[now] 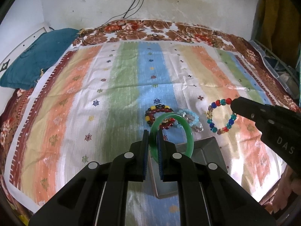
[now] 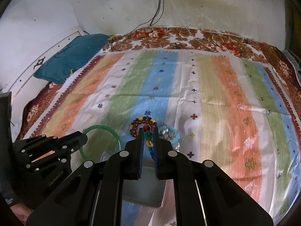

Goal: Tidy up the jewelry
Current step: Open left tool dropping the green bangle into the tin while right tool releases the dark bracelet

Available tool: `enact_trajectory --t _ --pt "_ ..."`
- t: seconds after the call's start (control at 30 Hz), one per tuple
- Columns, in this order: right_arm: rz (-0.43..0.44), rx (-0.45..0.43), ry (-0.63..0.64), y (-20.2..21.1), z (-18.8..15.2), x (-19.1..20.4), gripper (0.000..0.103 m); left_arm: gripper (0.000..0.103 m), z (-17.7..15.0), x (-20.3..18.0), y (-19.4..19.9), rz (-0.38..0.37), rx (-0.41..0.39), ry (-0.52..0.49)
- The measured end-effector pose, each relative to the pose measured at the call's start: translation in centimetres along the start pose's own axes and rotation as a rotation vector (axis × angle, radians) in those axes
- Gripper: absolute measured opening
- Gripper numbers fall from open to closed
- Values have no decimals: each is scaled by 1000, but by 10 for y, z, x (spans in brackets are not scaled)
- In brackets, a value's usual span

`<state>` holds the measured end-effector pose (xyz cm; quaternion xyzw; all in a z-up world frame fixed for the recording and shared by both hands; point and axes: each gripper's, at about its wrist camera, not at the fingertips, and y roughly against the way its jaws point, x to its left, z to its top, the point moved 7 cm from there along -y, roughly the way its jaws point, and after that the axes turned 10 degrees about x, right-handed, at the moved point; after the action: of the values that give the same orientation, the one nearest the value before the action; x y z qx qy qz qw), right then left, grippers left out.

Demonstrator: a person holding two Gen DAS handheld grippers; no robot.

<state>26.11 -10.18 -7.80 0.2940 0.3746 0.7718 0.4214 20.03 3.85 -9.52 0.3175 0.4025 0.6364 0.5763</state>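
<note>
Left tool (image 1: 152, 134) clamped on green bangle (image 1: 185, 124), right tool (image 2: 148, 131) on multicolored bead bracelet (image 1: 222, 115), striped cloth (image 1: 116, 86), stained white wall (image 2: 216, 7).

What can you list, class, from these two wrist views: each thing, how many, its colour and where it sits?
Smooth green bangle: one, green, held up in the left claw.
Multicoloured glass-bead bracelet: one, red, blue, teal and amber, held up in the right claw.
Dark red bead bracelet: one, dark red with yellow and black beads, lying on the cloth.
Pale blue bead bracelet: one, pale blue, on the cloth, touching the dark red one.
Grey square tray: one, grey, on the cloth below both claws.
Striped cloth: one, orange, green, blue and white, spread over the floral blanket.
Teal pillow: one, teal, far left.
Cables: dark, hanging down the wall.
Left claw: black, shut.
Right claw: black, shut.
</note>
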Motion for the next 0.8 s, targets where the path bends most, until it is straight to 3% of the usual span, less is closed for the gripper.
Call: enact_trajectory --t 0.4,0.57,0.63,0.67,0.7,0.73,0.8 --pt "29 10 12 10 -25 7 10 8 -25 -9 6 -2 8 -5" --pt "56 36 -10 5 -32 5 11 10 -32 -13 -5 -28 74 -4" --pt "62 55 -22 1 -33 3 11 18 -34 -12 -12 -47 111 13" --pt "67 60 -24 -1 -33 2 17 35 -35 -10 -14 -48 113 22" --pt "72 62 -21 -1 -33 3 25 38 -34 -8 -14 -44 108 28" --pt "69 61 -23 -1 -33 1 42 38 -32 -6 -14 -35 104 31" --pt "63 53 -29 -1 -33 0 44 42 -32 -2 -15 -27 101 42"
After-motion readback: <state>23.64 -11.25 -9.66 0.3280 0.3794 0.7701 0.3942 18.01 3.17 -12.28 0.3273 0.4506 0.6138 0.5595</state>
